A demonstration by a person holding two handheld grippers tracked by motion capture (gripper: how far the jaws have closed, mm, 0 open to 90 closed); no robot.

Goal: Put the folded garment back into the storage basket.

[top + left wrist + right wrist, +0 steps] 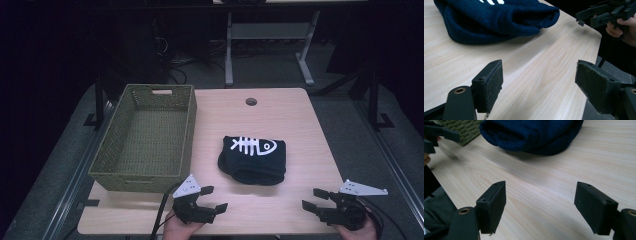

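A dark navy knit hat [252, 159] with a white fish-skeleton print lies folded near the middle of the wooden table [290, 117]. An empty olive woven basket [146, 136] stands to its left. Near the front edge, my left gripper [213, 198] is open, below and left of the hat. My right gripper [314, 199] is open too, below and right of the hat. The left gripper view has the hat [496, 20] ahead of the open left gripper [539, 85], with the right gripper [599, 15] farther off. In the right gripper view the hat [534, 135] lies beyond the open right gripper [540, 207].
A round cable hole [251, 102] sits near the table's far edge. Beyond the table stand a desk frame [270, 45] and dark floor. A corner of the basket [464, 130] appears in the right gripper view.
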